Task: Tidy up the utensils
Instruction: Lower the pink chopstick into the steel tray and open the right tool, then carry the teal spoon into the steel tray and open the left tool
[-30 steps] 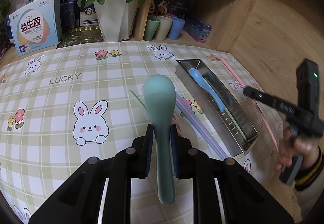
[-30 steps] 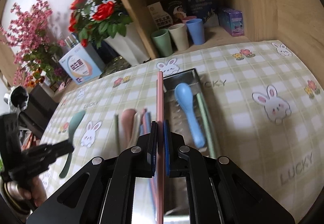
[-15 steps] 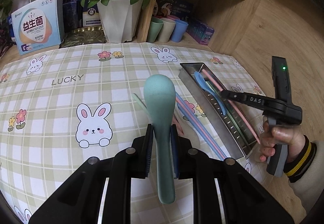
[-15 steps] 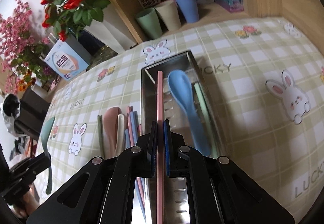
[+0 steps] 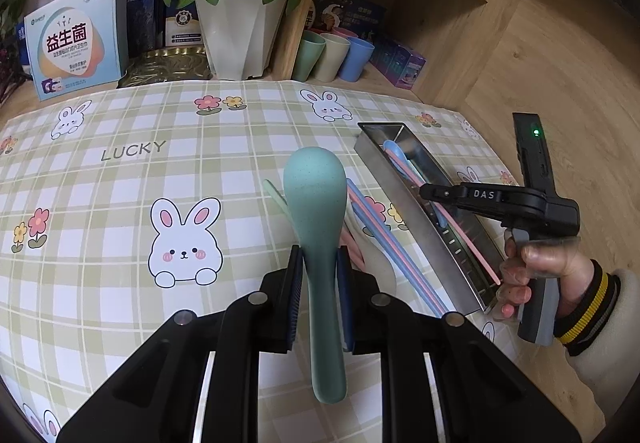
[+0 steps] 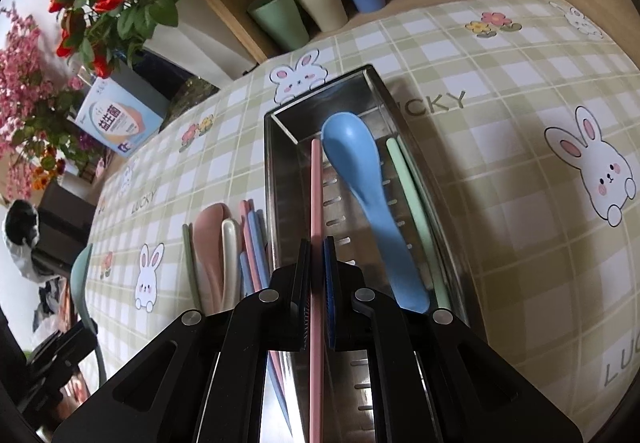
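The right tongs (image 6: 316,263) are clenched on a slim pink plastic chopstick (image 6: 317,187), held lengthwise over the long stainless-steel utensil tray (image 6: 280,163), beside the sky-blue plastic spoon (image 6: 360,179) and pale green chopstick (image 6: 404,179) already lying inside. To finish this placement well, keep the chopstick parallel to the tray's long walls, lower it until it rests on the slotted floor, and only then let go, so it does not bounce or cross the spoon. The left tongs (image 5: 318,275) grip a teal wheat-straw spoon (image 5: 316,203) by its handle above the checked rabbit-print counter (image 5: 120,203), waiting over the loose pink, cream and blue utensils (image 6: 228,239) just beside the tray. That spoon should probably go in bowl-first alongside the blue one.
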`<state>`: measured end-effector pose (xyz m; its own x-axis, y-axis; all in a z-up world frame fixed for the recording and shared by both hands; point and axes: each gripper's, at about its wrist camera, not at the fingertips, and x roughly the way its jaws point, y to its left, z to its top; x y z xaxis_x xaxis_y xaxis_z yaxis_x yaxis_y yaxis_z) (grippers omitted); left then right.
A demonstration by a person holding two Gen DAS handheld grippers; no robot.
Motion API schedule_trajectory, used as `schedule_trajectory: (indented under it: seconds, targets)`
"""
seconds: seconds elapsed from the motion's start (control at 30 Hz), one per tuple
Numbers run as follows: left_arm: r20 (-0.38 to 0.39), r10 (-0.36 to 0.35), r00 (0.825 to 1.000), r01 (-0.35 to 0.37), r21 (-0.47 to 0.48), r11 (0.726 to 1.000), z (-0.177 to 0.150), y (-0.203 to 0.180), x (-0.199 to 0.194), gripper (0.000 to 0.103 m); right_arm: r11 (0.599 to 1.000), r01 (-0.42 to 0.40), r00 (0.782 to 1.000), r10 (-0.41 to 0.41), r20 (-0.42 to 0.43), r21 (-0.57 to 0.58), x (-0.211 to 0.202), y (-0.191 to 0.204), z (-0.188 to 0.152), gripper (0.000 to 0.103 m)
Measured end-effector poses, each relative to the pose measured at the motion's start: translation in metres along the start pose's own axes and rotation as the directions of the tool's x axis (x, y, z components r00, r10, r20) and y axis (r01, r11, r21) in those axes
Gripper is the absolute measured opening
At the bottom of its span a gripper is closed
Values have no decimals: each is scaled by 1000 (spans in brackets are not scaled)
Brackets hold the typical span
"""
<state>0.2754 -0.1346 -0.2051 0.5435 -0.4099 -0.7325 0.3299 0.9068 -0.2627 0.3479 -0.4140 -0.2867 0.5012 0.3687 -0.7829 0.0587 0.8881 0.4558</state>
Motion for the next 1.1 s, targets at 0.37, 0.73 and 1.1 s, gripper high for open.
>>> schedule_trajectory:
  seconds: [0.37,0.73,1.1]
  targets:
    - [-3,-14,1000,14,-25,1000,1,2,-1,16,1000,-7,1000,7,7,-4,-16,4,-8,8]
    - [-37,-30,999,30,-7,1000,6,-14,13,16,977,134,989,-122,84,-166,-62,22,-25,10]
    - [-118,-75,990,77,9,997,33,-58,54,16,982,155,983,-143,114,-105,-84,-13,-20,57]
